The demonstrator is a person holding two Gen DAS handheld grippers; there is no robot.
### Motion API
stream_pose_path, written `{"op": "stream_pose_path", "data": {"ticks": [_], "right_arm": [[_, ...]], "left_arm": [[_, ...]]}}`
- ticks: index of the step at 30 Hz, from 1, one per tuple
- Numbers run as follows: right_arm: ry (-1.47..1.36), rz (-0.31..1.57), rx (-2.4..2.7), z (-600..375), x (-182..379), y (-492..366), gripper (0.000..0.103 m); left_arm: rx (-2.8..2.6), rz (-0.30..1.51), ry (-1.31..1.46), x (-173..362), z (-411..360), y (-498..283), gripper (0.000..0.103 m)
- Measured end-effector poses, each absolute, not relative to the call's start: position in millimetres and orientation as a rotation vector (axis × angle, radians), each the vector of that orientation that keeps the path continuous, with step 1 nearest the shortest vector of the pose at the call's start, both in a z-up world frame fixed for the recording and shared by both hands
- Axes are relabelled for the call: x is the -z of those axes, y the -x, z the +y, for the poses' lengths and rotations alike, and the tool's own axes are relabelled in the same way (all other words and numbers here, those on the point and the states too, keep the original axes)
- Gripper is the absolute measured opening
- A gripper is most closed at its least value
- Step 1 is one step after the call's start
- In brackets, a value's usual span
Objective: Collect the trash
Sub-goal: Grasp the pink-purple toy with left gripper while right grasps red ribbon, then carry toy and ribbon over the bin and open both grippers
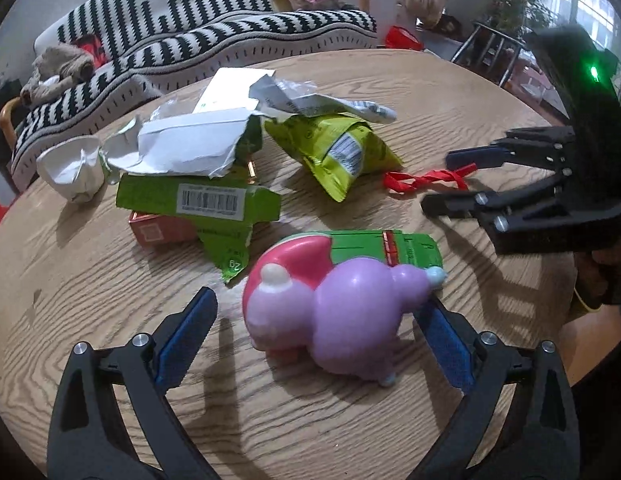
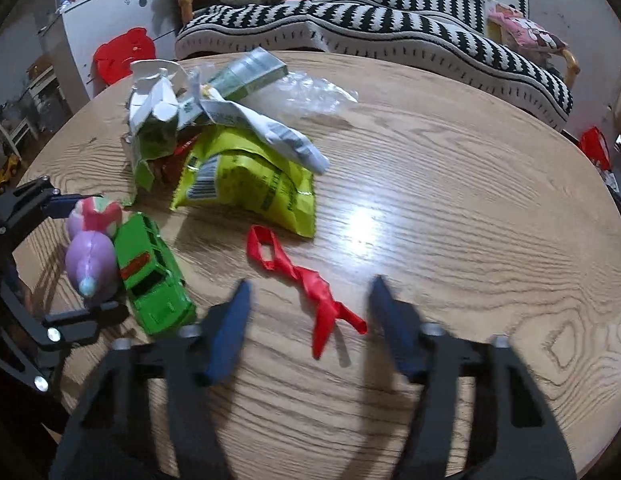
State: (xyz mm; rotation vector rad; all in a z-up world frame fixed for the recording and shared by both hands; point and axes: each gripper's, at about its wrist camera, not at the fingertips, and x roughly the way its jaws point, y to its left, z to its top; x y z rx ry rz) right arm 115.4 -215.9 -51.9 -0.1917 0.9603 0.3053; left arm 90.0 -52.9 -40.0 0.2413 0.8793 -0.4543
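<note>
On the round wooden table (image 1: 70, 300) lies a pile of trash: torn white paper (image 1: 190, 144), a flattened green carton (image 1: 202, 204), a crumpled white cup (image 1: 72, 168), a yellow-green snack bag (image 1: 338, 152) and a red balloon scrap (image 1: 426, 179). My left gripper (image 1: 322, 312) is open with its fingers on either side of a purple and pink toy (image 1: 342, 316), not closed on it. My right gripper (image 2: 308, 312) is open, its fingertips on either side of the near end of the red balloon scrap (image 2: 310, 280). The snack bag (image 2: 246, 184) lies just beyond it.
A green toy car (image 1: 386, 246) lies against the purple toy, also in the right wrist view (image 2: 150, 276). A pink box (image 1: 162, 232) sits under the carton. A black-and-white striped sofa (image 2: 390, 32) stands behind the table. A red stool (image 2: 124, 54) is at the far left.
</note>
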Motion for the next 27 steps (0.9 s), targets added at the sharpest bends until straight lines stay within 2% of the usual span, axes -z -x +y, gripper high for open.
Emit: {"op": "stream_pose_path", "data": {"ticks": [1, 2, 3, 6, 16, 27], "right_arm": [[0.19, 0.961, -0.32, -215, 51, -114, 0.034], [0.191, 0.963, -0.331, -213, 50, -113, 0.022], [0.191, 0.965, -0.34, -212, 49, -112, 0.018], [0.194, 0.972, -0.353, -208, 48, -109, 0.015], [0.132, 0.896, -0.371, -205, 18, -96, 0.015], [0.105, 0.88, -0.308, -230, 6, -79, 0.015]], "left_arm": [[0.454, 0.882, -0.254, 40, -54, -89, 0.082], [0.452, 0.896, -0.268, 42, -56, -88, 0.075], [0.45, 0.911, -0.268, 43, -55, -88, 0.065], [0.437, 0.913, -0.241, 38, -50, -86, 0.059], [0.422, 0.86, -0.153, 8, -29, -70, 0.057], [0.415, 0.86, -0.146, -5, -58, -75, 0.057]]}}
